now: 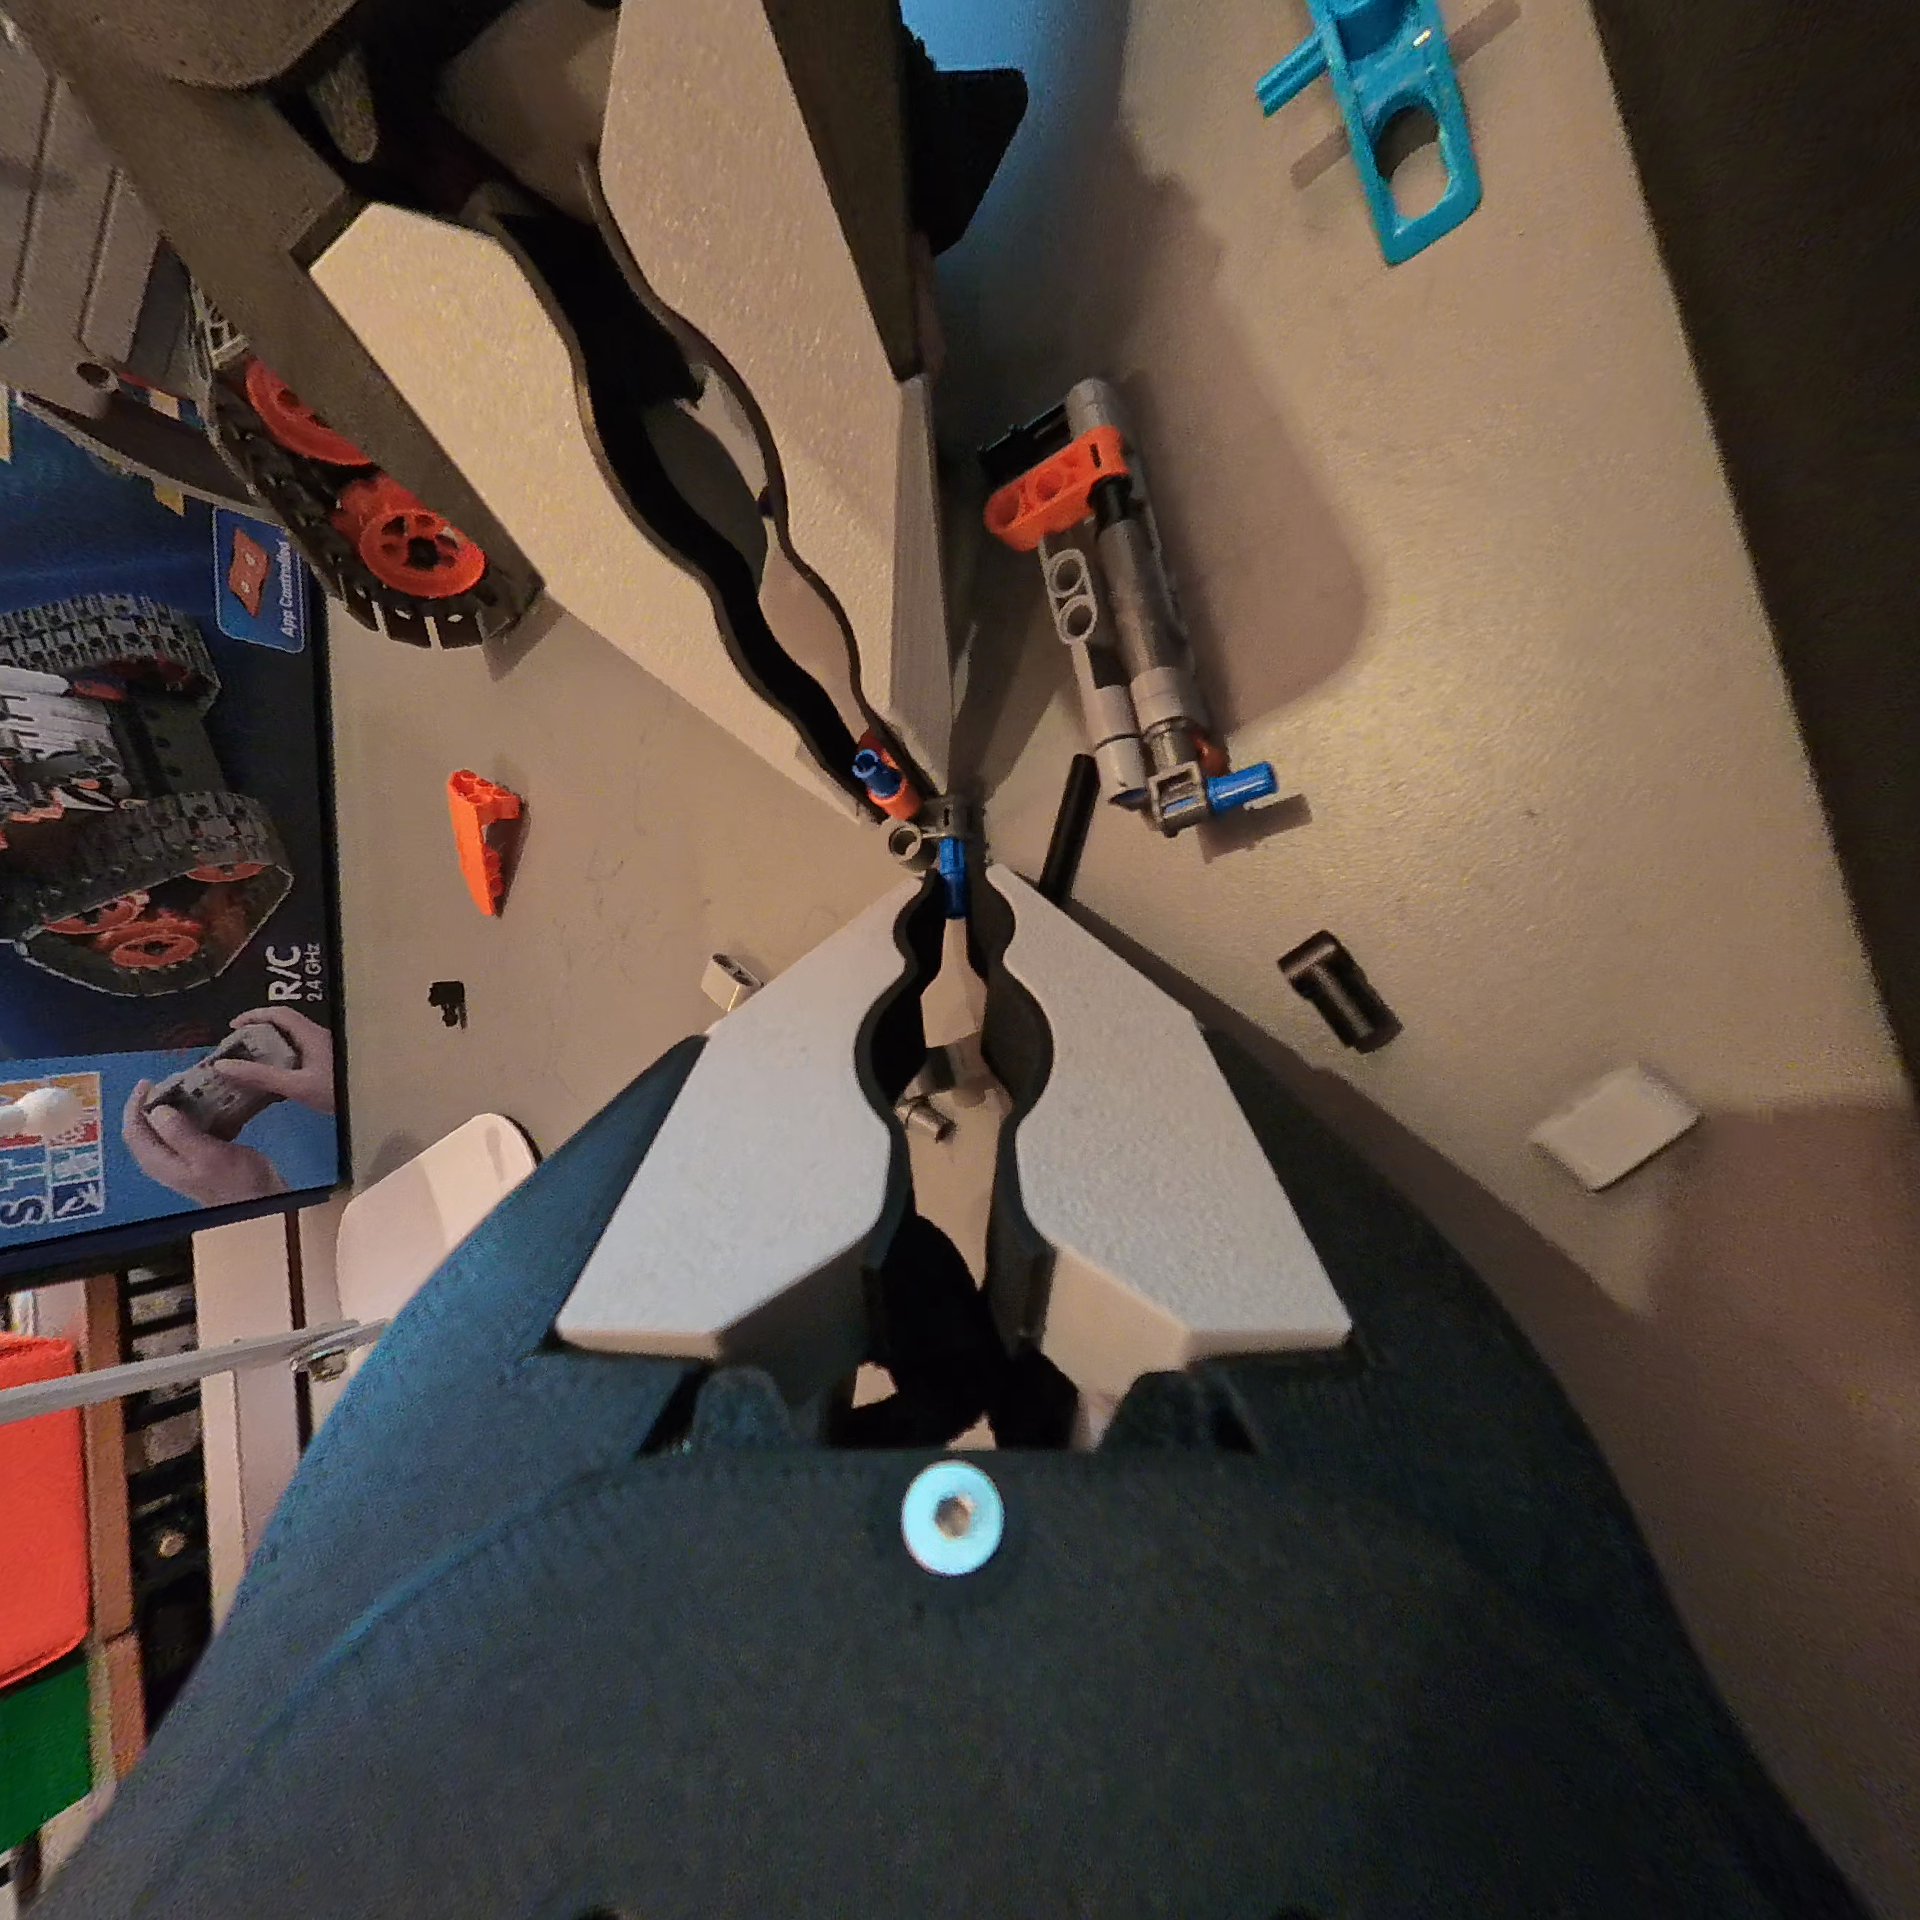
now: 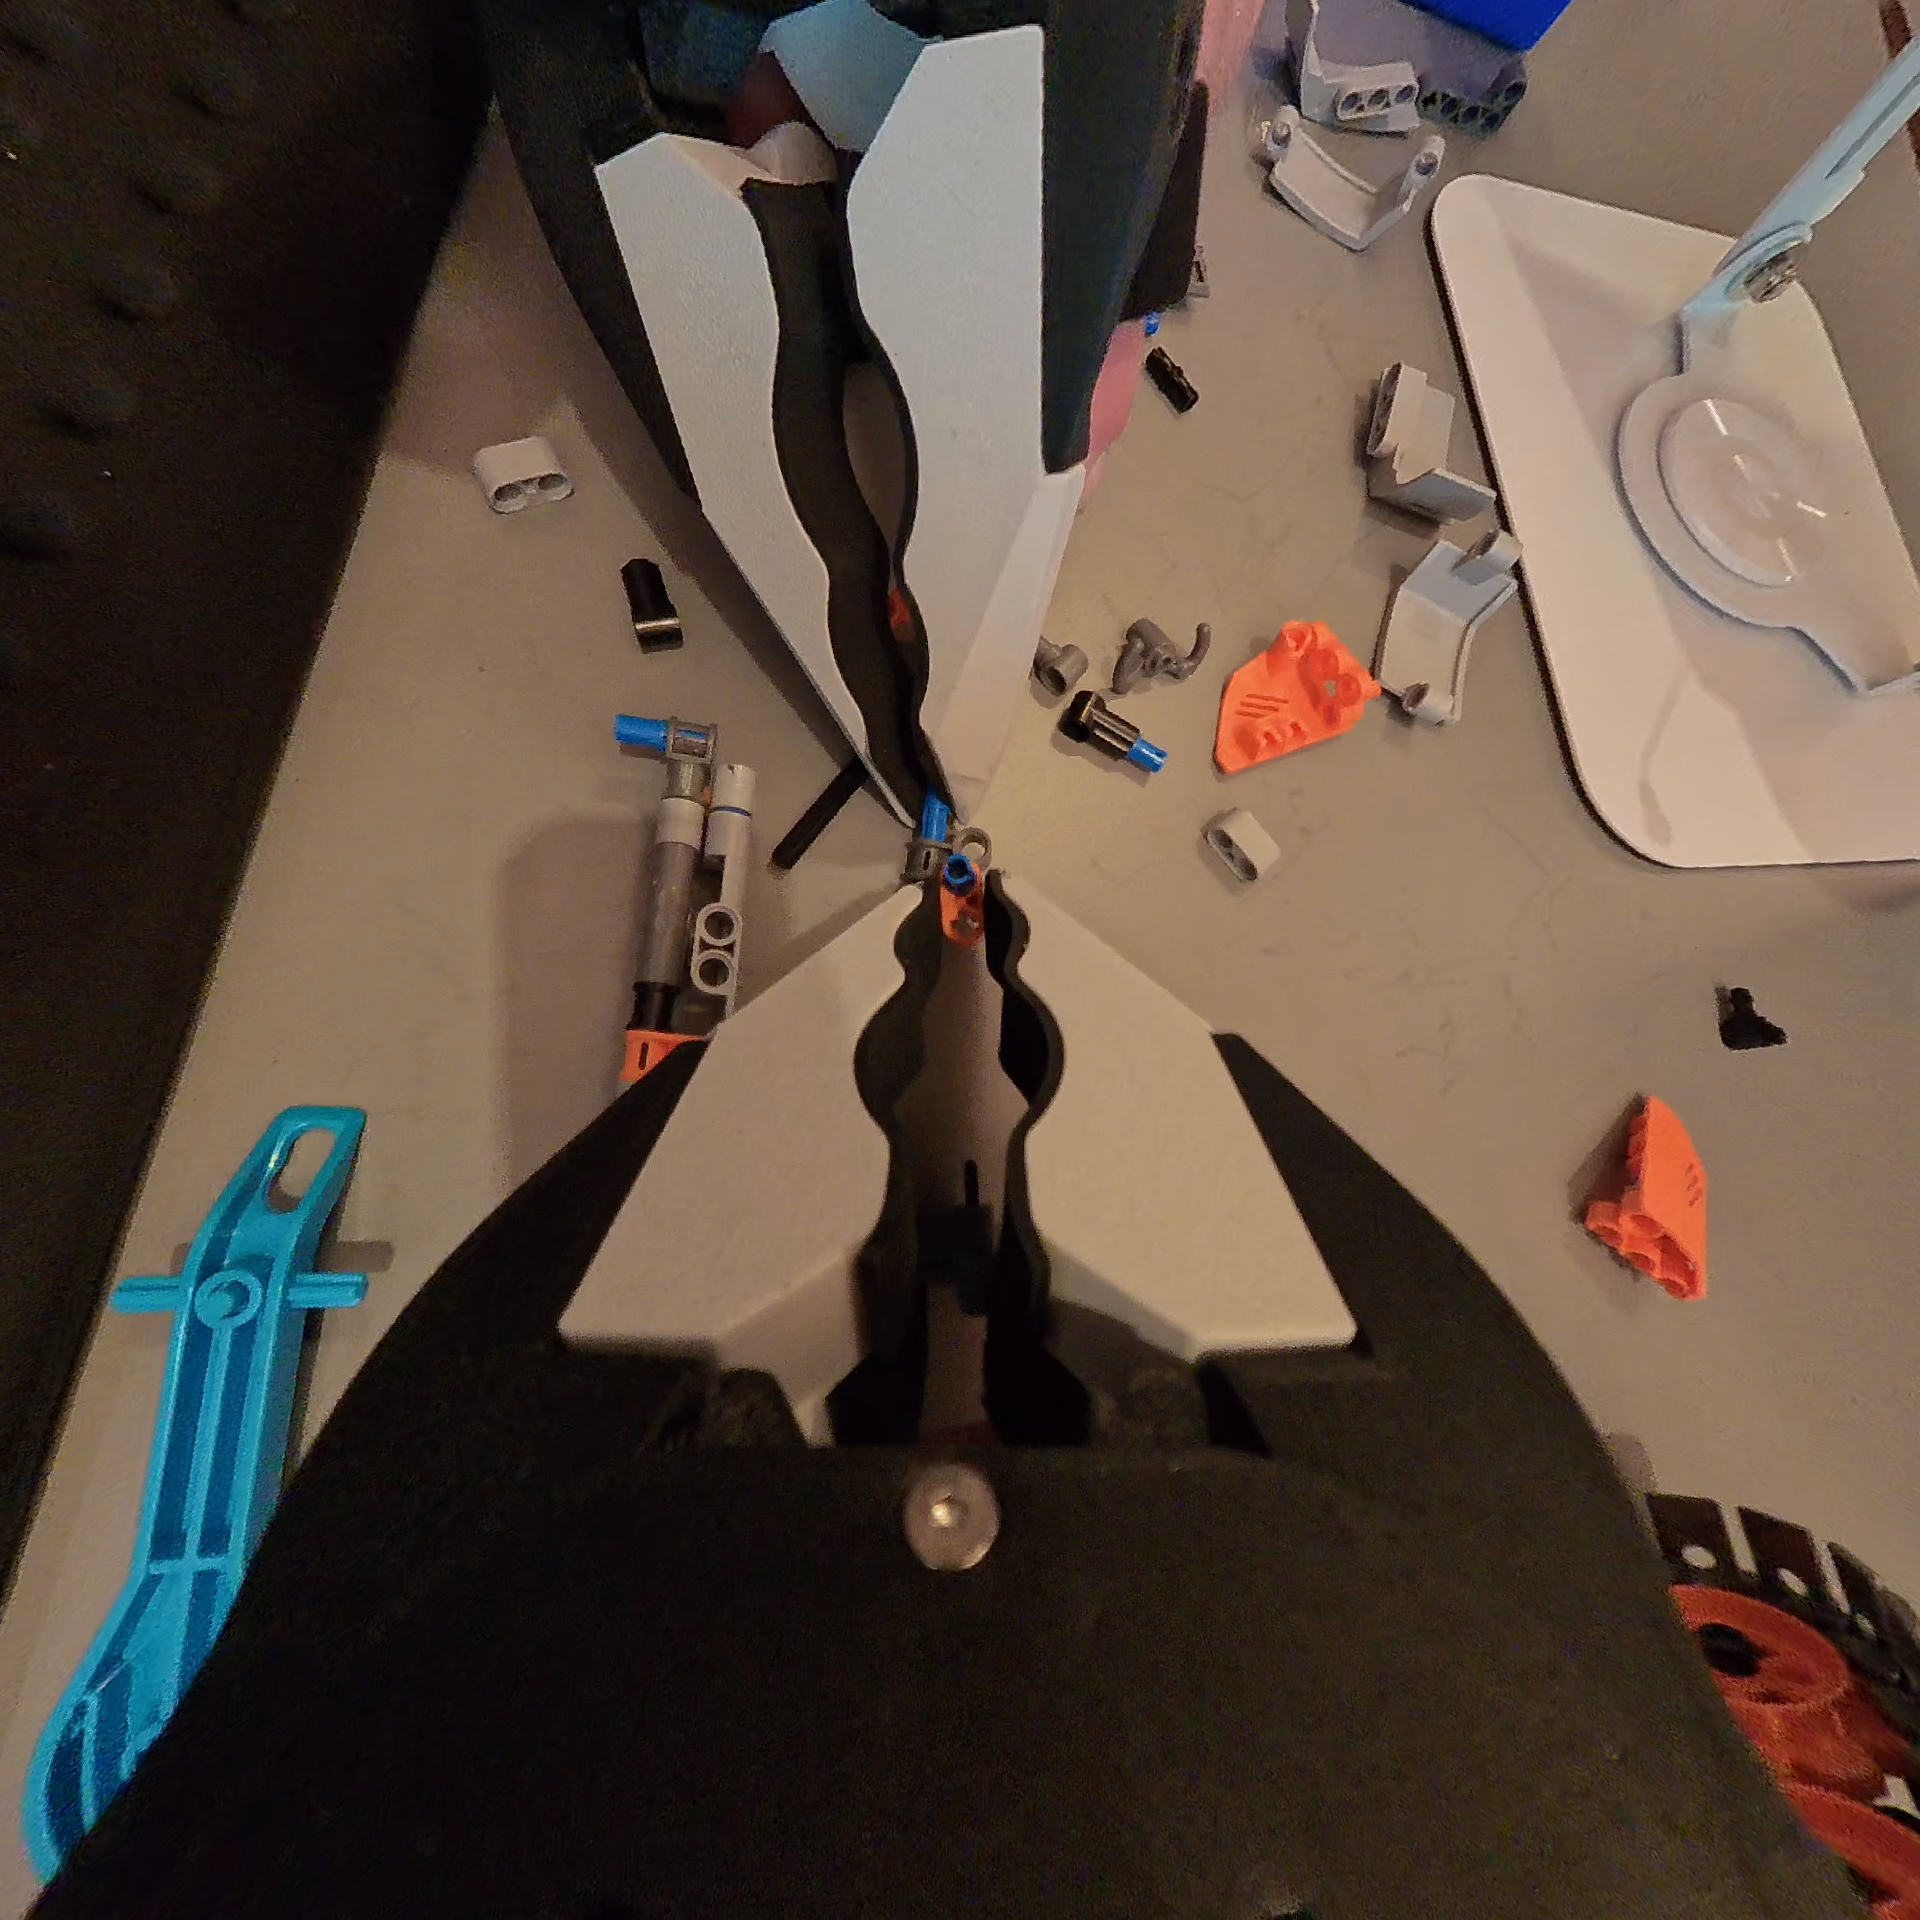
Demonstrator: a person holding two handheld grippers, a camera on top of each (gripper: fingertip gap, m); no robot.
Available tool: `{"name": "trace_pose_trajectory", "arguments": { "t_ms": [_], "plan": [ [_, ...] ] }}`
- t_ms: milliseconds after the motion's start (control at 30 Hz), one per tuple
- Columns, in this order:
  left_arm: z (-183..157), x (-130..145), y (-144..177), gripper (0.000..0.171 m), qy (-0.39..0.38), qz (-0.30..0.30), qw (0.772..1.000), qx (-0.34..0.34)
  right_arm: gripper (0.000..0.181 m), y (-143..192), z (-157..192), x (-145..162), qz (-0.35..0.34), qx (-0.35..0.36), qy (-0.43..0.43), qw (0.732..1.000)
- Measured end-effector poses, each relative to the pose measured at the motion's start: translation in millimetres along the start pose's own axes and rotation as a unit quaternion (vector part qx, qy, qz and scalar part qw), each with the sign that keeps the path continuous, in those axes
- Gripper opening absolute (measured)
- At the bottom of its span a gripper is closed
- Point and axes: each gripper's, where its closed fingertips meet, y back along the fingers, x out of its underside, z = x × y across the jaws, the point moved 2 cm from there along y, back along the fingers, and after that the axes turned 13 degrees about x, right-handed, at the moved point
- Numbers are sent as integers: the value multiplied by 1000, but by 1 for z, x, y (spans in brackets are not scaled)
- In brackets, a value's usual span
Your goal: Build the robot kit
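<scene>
My left gripper (image 1: 951, 888) is shut on a small blue pin (image 1: 952, 864) that sits in a grey connector (image 1: 925, 831). My right gripper (image 2: 964, 899) is shut on a small orange piece (image 2: 961, 909) with a blue pin (image 2: 958, 871) in it. The two grippers meet tip to tip above the grey table. The orange piece (image 1: 891, 784) and the grey connector (image 2: 940, 854) touch or nearly touch. In the left wrist view the right gripper (image 1: 914, 784) comes in from the top. In the right wrist view the left gripper (image 2: 935, 805) does the same.
A grey piston assembly (image 1: 1127, 603) and a black axle (image 2: 821, 826) lie close beside the tips. Loose parts lie around: an orange wedge (image 1: 483, 836), an orange panel (image 2: 1294, 696), a cyan tool (image 2: 197, 1403). A toy box (image 1: 156, 831), a tracked vehicle (image 1: 353, 499) and a white stand base (image 2: 1558, 623) are farther out. The grippers are tip to tip, or close to it.
</scene>
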Motion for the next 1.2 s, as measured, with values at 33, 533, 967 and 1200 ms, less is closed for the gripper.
{"name": "trace_pose_trajectory", "arguments": {
  "t_ms": [33, 533, 967, 1200],
  "plan": [
    [0, 0, 0, 2, 3, -7, 1000, 2, 5, 0, 0, 0, 0, -1, -2, 1000],
    [0, -5, -3, 1, 16, -93, 995, 26, 5, 4, 1, 3, -8, -40, -50, 998],
    [-1, -7, -5, 1, 14, -97, 995, 37, 4, 2, 2, 6, -5, -30, -40, 999],
    [-1, -8, -5, 1, 17, -88, 995, 31, 4, 2, 2, 6, -4, -23, -38, 999]
  ]
}}
